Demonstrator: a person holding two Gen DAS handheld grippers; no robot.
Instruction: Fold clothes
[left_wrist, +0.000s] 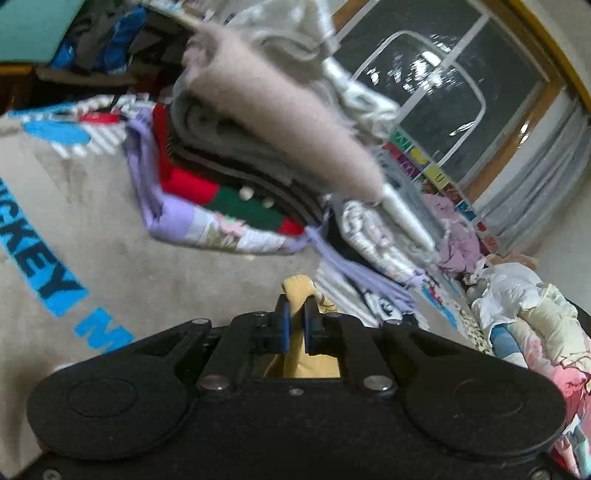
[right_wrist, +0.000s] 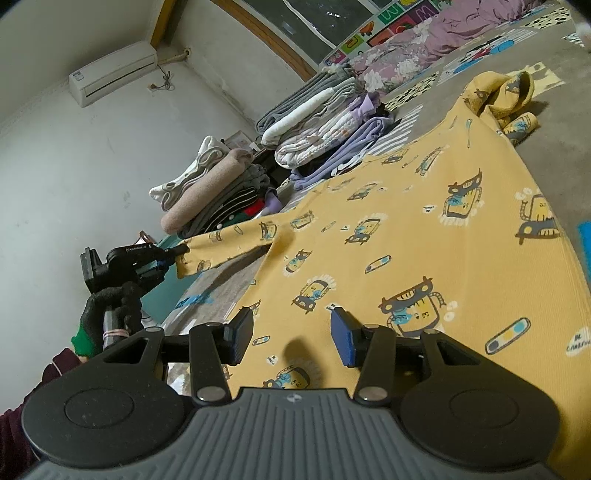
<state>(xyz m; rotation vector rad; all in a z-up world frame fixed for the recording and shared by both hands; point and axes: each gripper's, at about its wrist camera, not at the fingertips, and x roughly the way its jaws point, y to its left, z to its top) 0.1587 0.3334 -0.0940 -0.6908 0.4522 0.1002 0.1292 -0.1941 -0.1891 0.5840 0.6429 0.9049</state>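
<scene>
A yellow long-sleeved top (right_wrist: 424, 236) printed with cartoon robots lies spread on the grey bedspread (right_wrist: 532, 51), its far sleeve bunched up. In the right wrist view my left gripper (right_wrist: 176, 253), held by a black-gloved hand (right_wrist: 107, 306), is shut on the cuff of the near sleeve (right_wrist: 225, 243) and holds it stretched out to the left. The left wrist view shows the same grip: yellow cloth (left_wrist: 295, 286) pinched between the shut jaws of my left gripper (left_wrist: 297, 301). My right gripper (right_wrist: 291, 341) stands open just over the top's near hem, with nothing between its fingers.
Two stacks of folded clothes (right_wrist: 321, 122) (right_wrist: 218, 195) stand along the bed's far side, close ahead in the left wrist view (left_wrist: 236, 155). A pink quilt (right_wrist: 443, 40) lies by the window (left_wrist: 443, 92). An air conditioner (right_wrist: 112, 72) hangs on the wall. Loose clothes (left_wrist: 524, 314) are heaped on the right.
</scene>
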